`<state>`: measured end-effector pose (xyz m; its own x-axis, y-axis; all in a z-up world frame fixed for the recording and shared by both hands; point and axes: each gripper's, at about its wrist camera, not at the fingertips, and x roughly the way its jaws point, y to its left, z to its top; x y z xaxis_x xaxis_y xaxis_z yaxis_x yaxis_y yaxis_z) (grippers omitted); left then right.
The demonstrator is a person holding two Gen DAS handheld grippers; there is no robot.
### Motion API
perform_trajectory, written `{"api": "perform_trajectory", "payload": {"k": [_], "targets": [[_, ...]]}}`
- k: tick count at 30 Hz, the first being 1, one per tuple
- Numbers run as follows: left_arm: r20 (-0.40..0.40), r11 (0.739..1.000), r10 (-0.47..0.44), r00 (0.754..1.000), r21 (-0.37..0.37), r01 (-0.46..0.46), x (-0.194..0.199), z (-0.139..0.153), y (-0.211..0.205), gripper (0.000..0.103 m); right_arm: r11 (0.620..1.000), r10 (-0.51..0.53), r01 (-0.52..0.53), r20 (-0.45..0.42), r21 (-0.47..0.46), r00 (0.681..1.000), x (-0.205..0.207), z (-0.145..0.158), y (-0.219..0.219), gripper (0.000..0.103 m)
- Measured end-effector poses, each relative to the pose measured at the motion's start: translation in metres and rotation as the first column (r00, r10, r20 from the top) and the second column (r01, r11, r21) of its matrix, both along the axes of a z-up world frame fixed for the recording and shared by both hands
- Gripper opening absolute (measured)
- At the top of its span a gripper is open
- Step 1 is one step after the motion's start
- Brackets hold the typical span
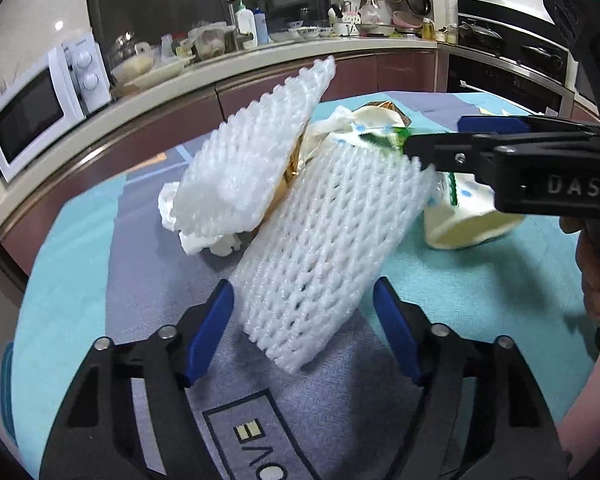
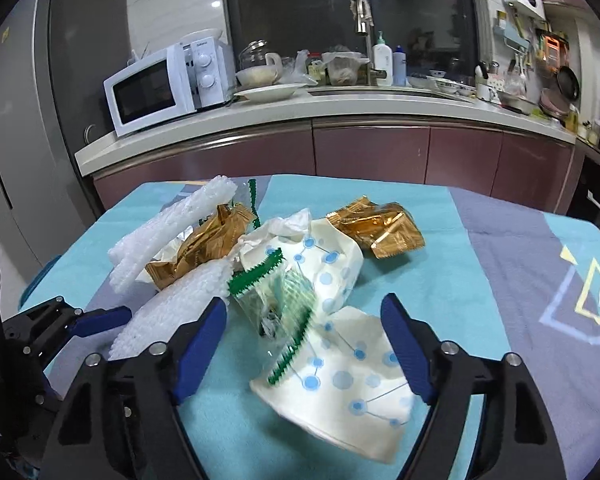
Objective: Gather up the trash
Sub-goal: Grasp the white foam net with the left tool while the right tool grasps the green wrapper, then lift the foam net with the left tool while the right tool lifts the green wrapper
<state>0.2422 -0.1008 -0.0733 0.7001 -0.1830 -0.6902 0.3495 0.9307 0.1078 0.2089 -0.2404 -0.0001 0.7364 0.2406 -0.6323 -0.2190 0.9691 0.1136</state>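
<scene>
Between the left gripper's (image 1: 302, 334) parted jaws, foam netting (image 1: 320, 240).

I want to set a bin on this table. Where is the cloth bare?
Bare cloth lies right of the gold wrapper and the dotted paper cup, toward the table's far-right edge. It is crowded at left-centre, around the foam nets and crumpled tissue.

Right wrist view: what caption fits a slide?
Open right gripper reaches over a crumpled paper cup among wrappers on a blue tablecloth.

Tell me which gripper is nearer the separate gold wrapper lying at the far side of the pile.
Right. The right gripper faces the gold wrapper across the dotted paper; the left gripper sits farther away, by the foam net.
</scene>
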Motion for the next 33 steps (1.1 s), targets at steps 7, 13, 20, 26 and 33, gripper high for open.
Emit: {"api": "perform_trajectory", "payload": {"k": [7, 13, 20, 26, 33], "targets": [[-0.029, 0.999, 0.018, 0.999, -0.041, -0.019, 0.008, -0.006, 0.014, 0.042, 0.999, 0.035, -0.036, -0.031, -0.025, 0.999, 0.007, -0.004, 0.006, 0.031], [-0.026, 0.994, 0.021, 0.999, -0.102, -0.023, -0.001, 0.001, 0.034, 0.017, 0.999, 0.042, -0.042, -0.014, 0.003, 0.999, -0.004, 0.000, 0.001, 0.011], [-0.038, 0.973, -0.017, 0.999, -0.230, 0.008, -0.022, 0.021, 0.055, 0.012, 0.995, 0.031, -0.032, 0.009, 0.098, 0.999, -0.023, 0.011, -0.016, 0.008], [0.006, 0.942, -0.033, 0.999, -0.335, 0.033, -0.048, 0.054, 0.074, 0.012, 0.983, 0.020, -0.029, 0.053, 0.179, 0.998, -0.044, 0.029, -0.026, 0.008], [0.061, 0.919, 0.098, 0.993, -0.390, -0.067, -0.088, 0.085, 0.131, 0.012, 0.962, 0.118, -0.141, 0.107, 0.235, 0.987, -0.064, 0.053, 0.004, 0.008]]}}
